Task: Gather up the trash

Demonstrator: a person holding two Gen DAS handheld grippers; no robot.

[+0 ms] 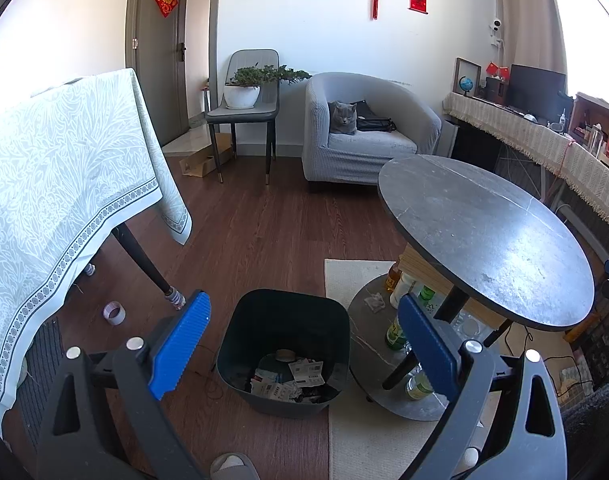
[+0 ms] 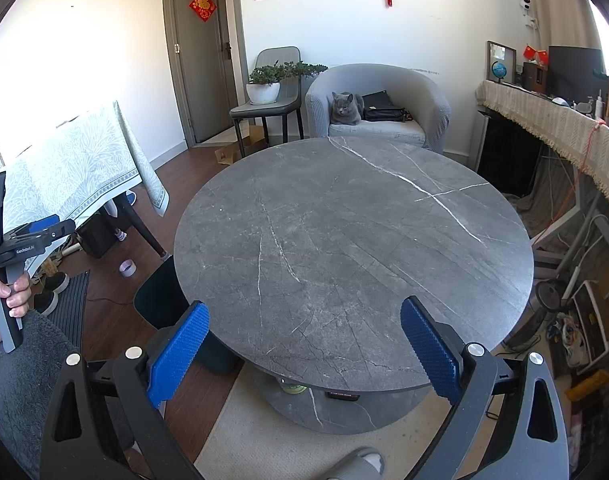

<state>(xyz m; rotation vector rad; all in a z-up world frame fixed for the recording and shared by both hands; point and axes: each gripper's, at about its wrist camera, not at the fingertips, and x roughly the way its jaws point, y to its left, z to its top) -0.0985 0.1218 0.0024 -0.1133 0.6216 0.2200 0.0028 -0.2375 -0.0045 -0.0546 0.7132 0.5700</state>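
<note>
The bin (image 1: pixel 282 350) stands on the floor just beside the round table's (image 2: pixel 352 248) left edge, likely so scraps can drop straight in; papers (image 1: pixel 292 380) already lie at its bottom. The left gripper (image 1: pixel 300 344) hovers above the bin, spread wide and empty. The right gripper (image 2: pixel 304 346) hangs over the table's near edge, equally wide apart, touching nothing.

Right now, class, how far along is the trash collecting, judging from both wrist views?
Done: the dark plastic bin on the floor already holds crumpled papers, and the round grey marble tabletop looks bare. In hand: nothing; the left gripper and right gripper are open. Possibly left: a crumpled scrap on the lower shelf.
</note>
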